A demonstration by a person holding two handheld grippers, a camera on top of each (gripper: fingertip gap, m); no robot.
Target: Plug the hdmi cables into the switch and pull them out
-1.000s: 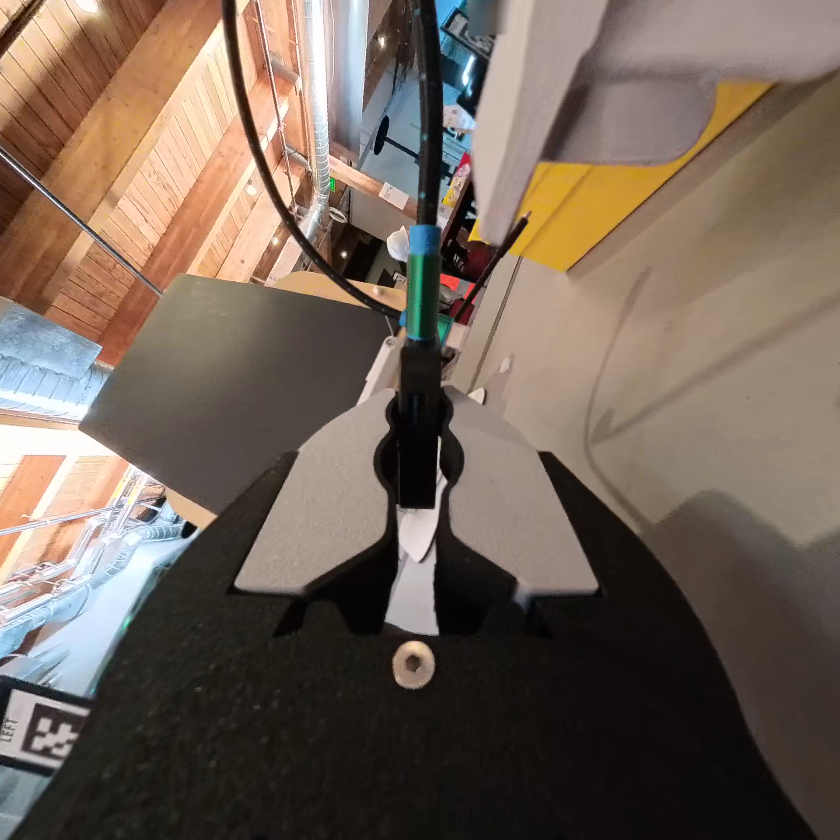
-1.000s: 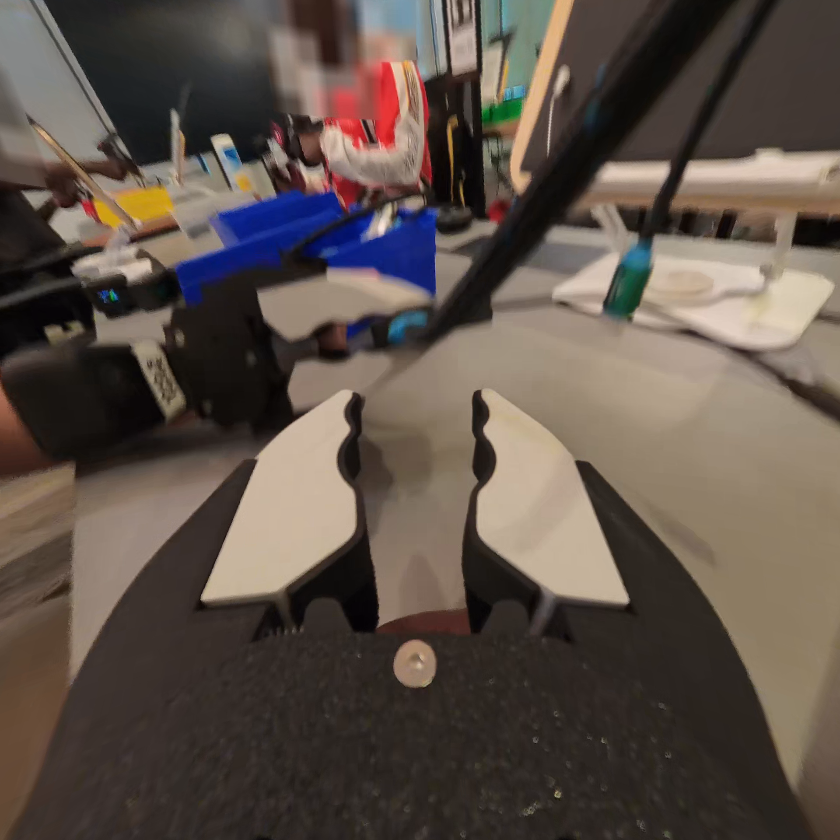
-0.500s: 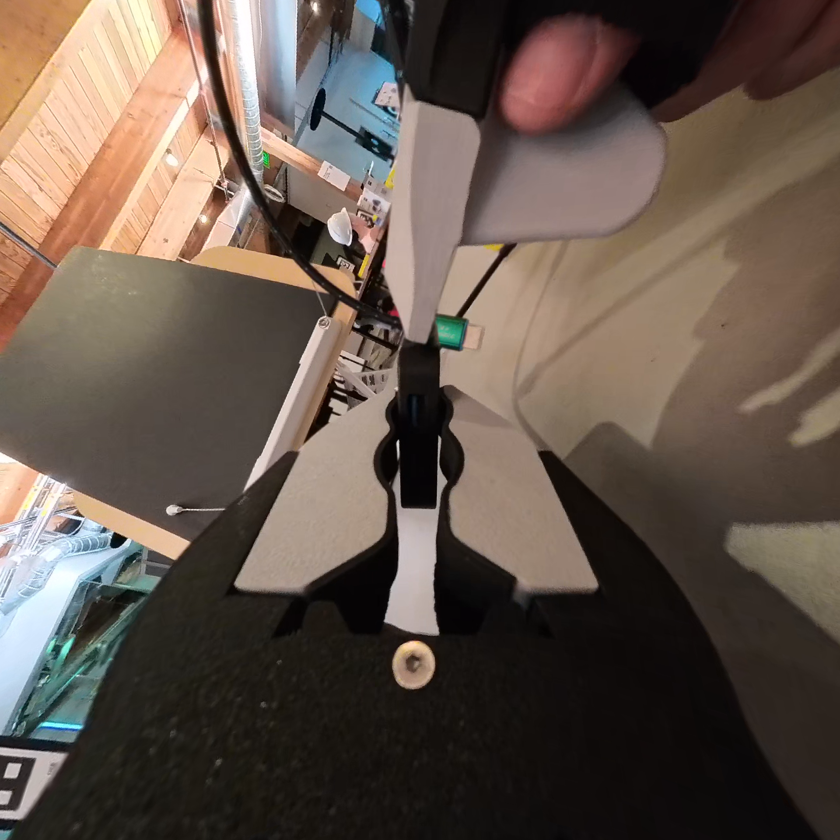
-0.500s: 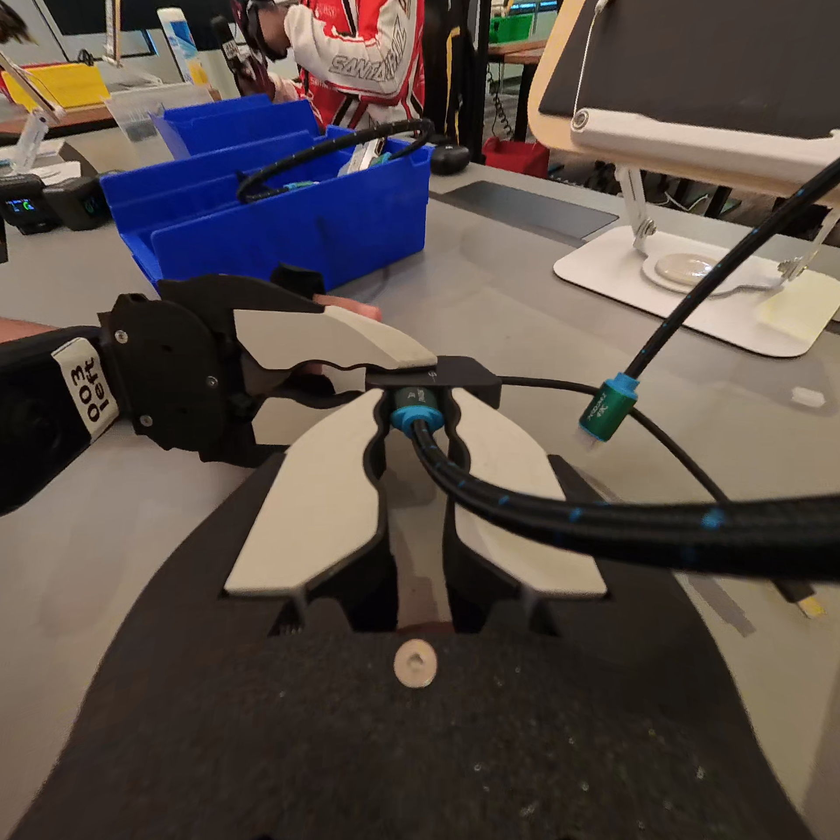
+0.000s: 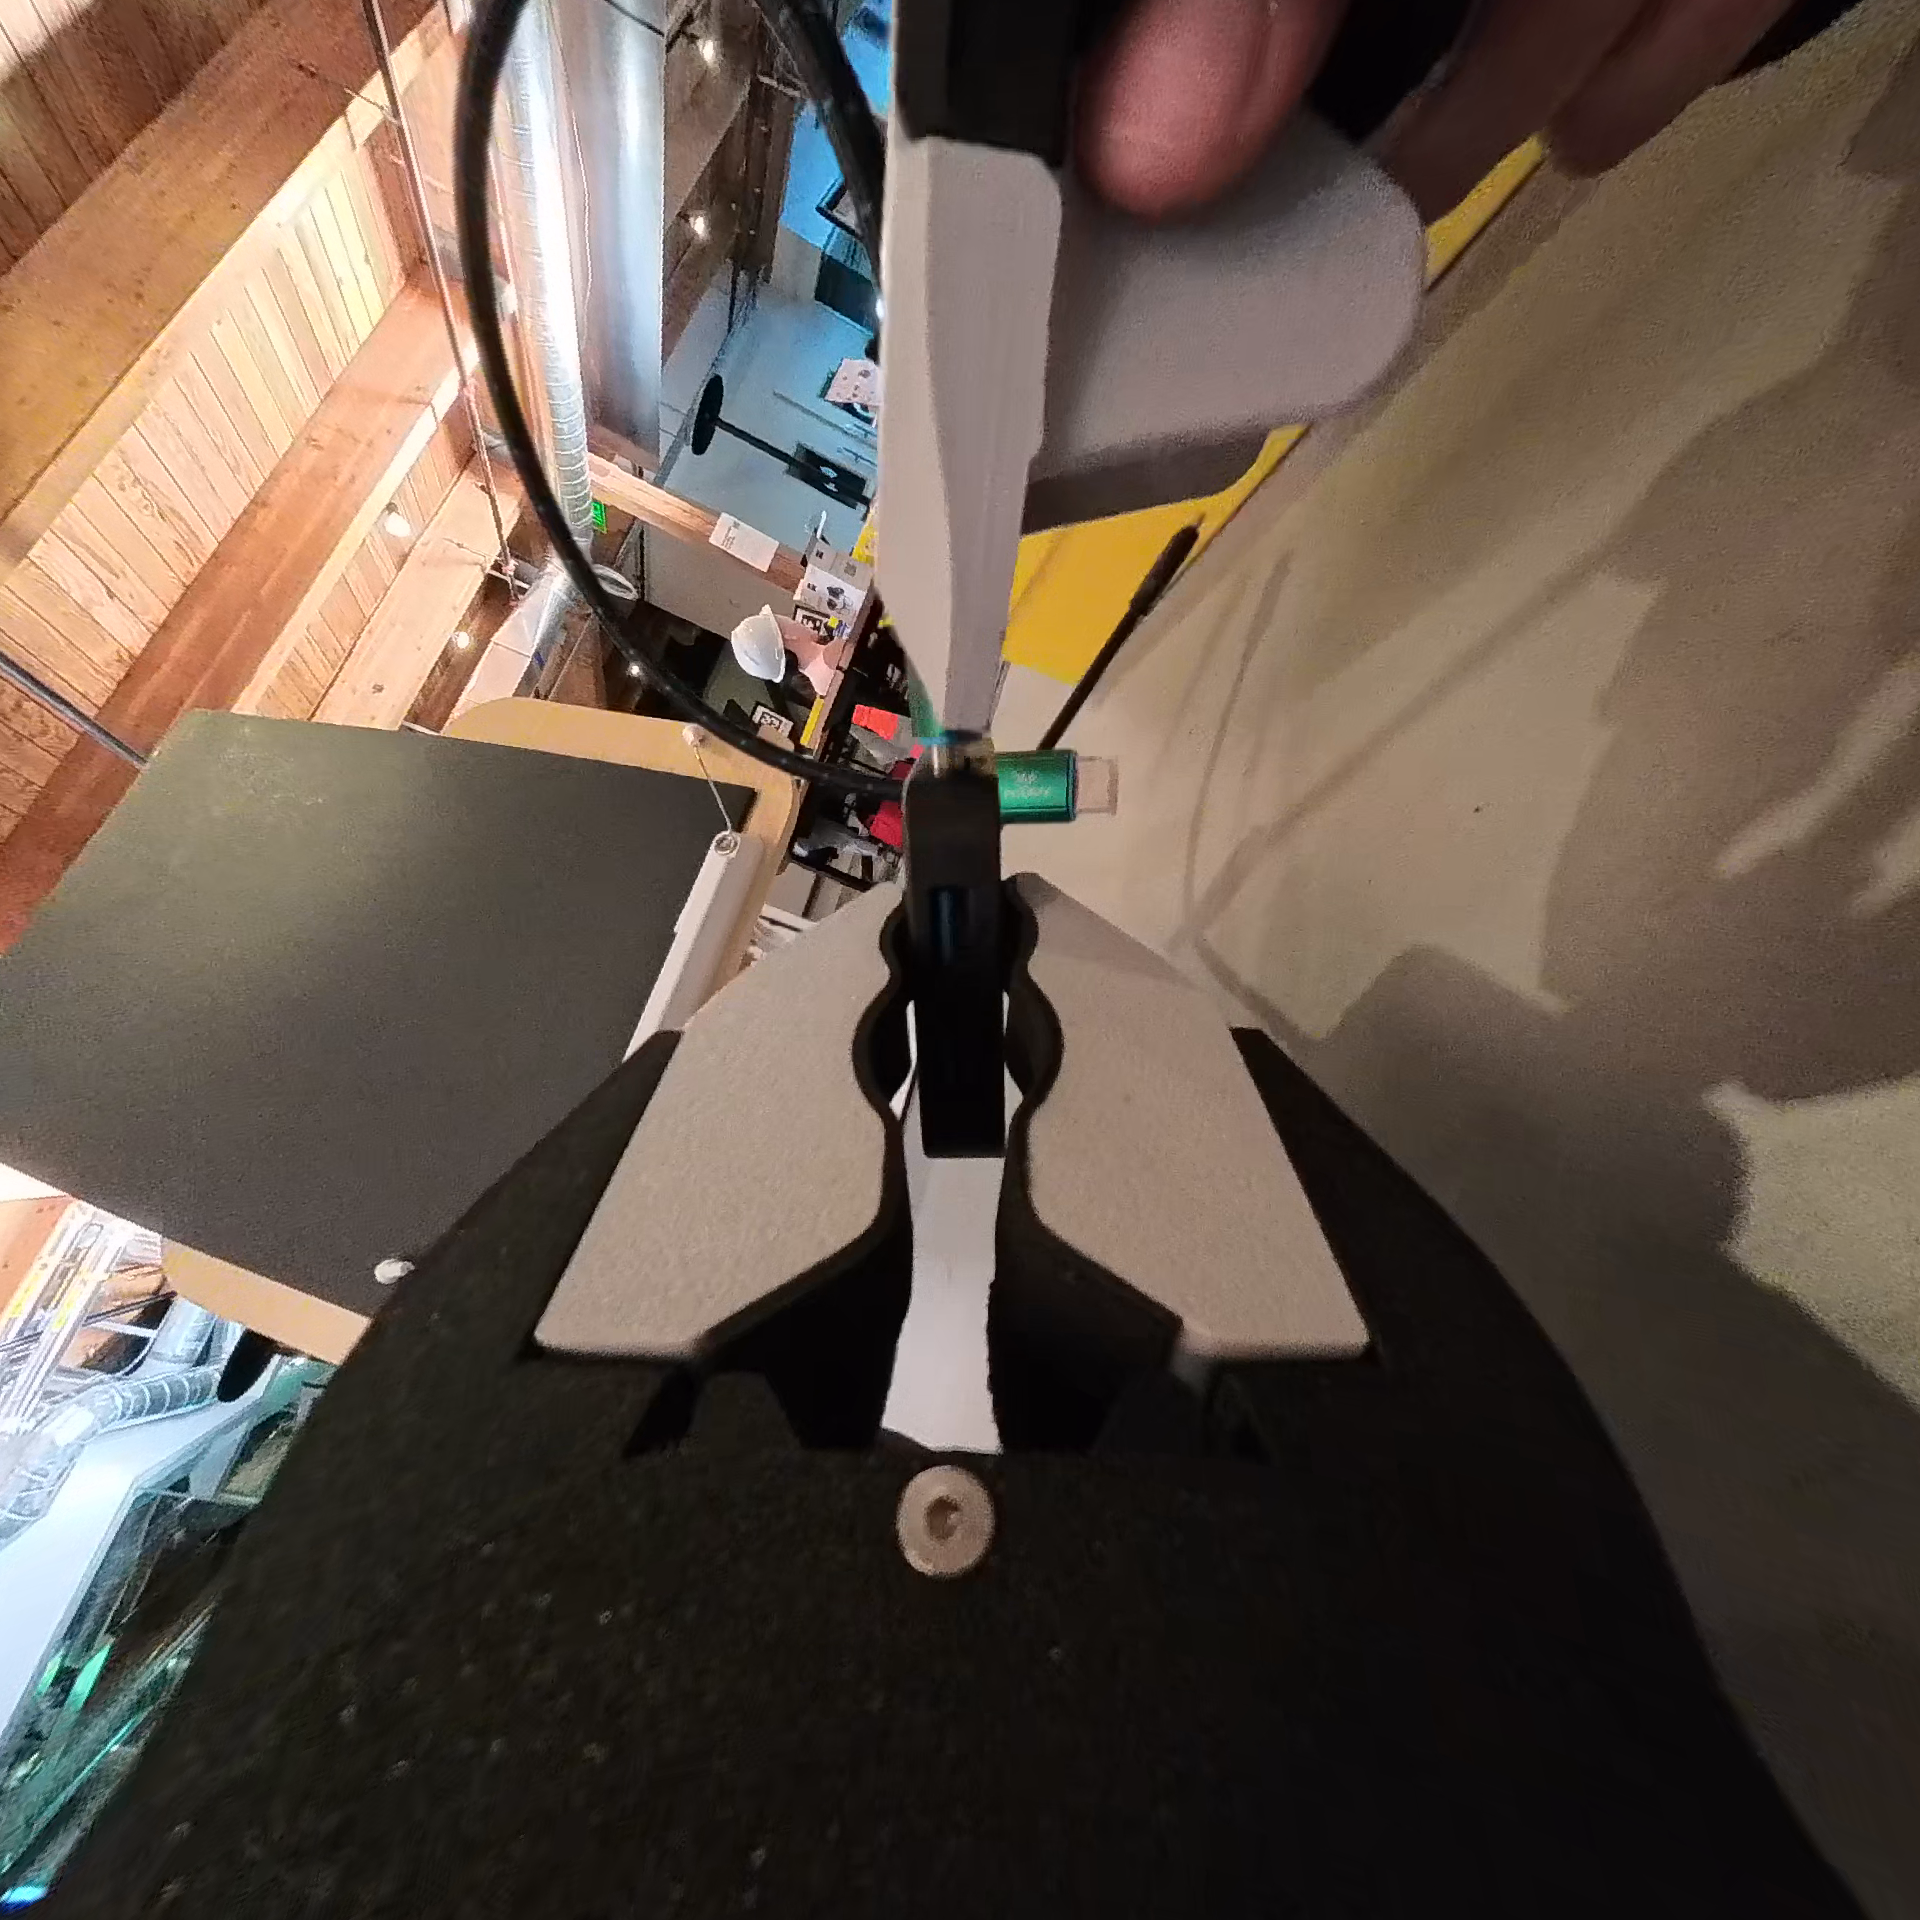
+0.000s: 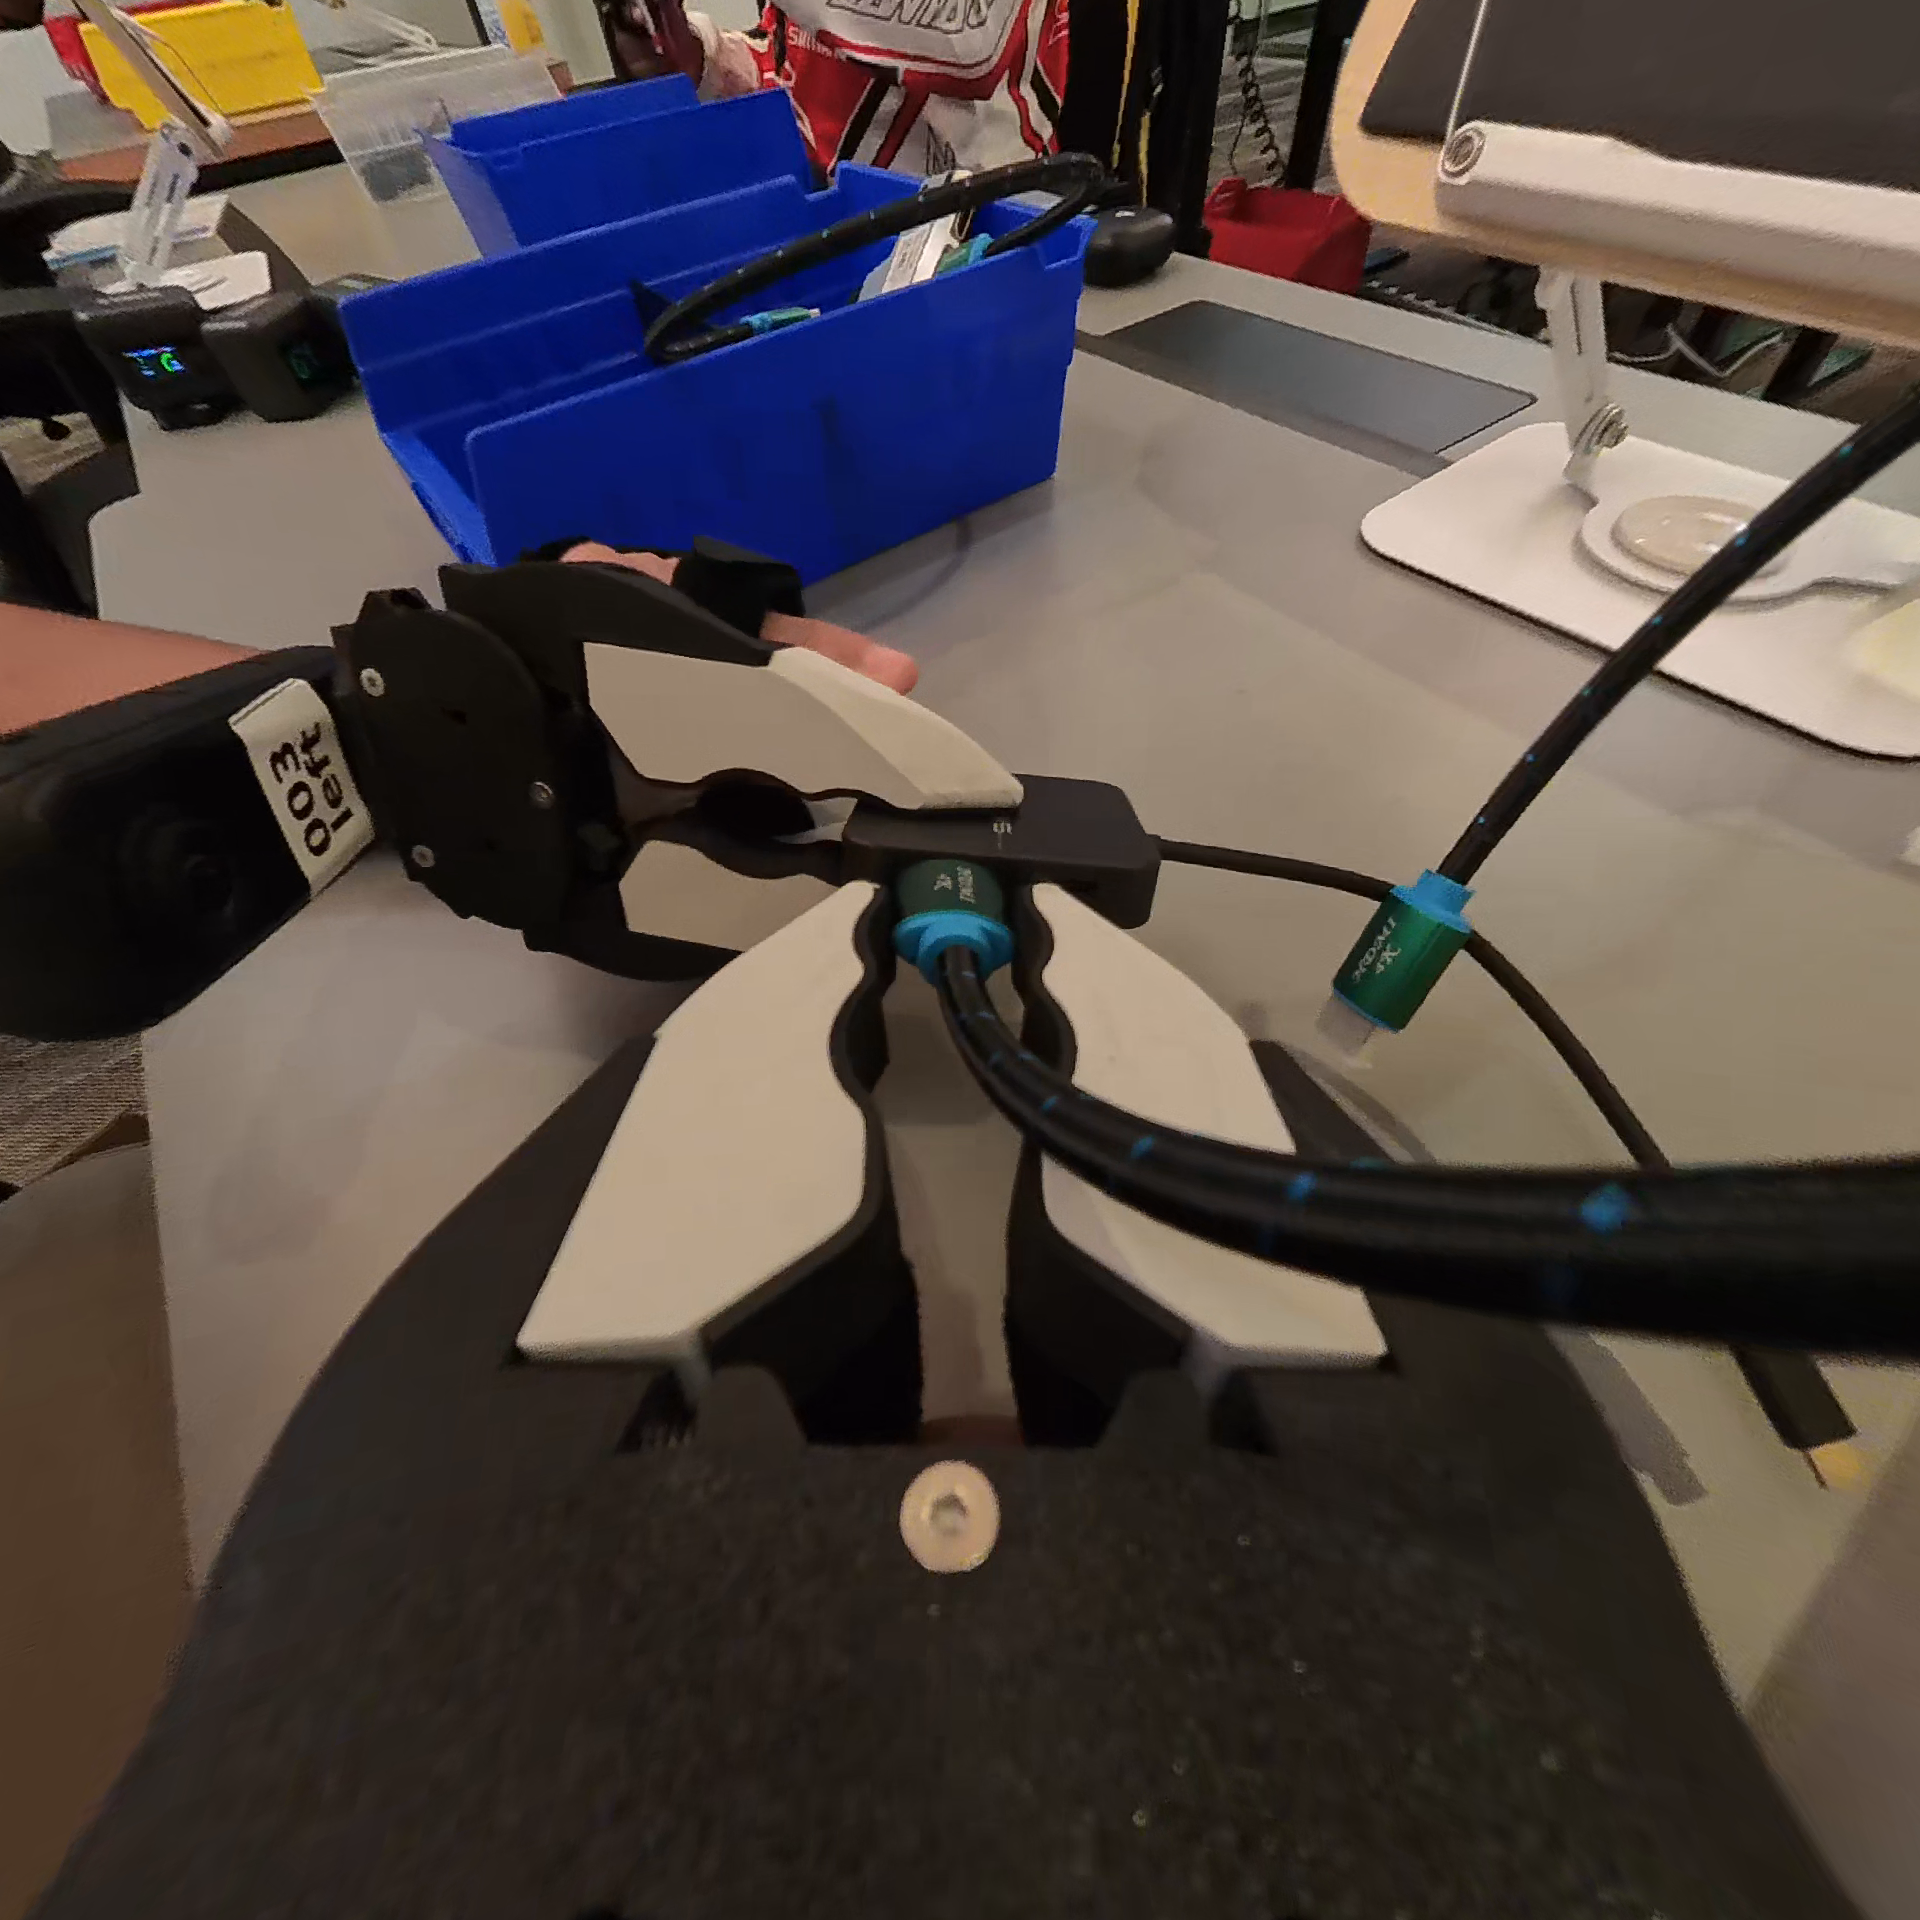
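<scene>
The left tongs (image 5: 951,997) are rolled onto their side, fingers closed flat against a thin black switch (image 5: 954,997), one finger above it and one below as the right wrist view shows. The right tongs (image 6: 951,925) come in level and at a right angle to the left tongs, their two pale fingers (image 6: 727,1122) nipped on the green plug (image 6: 940,902) at their tips. A bare forearm (image 6: 94,665) runs back behind the left tongs, and fingertips of the left hand (image 6: 831,649) poke out past their upper finger.
</scene>
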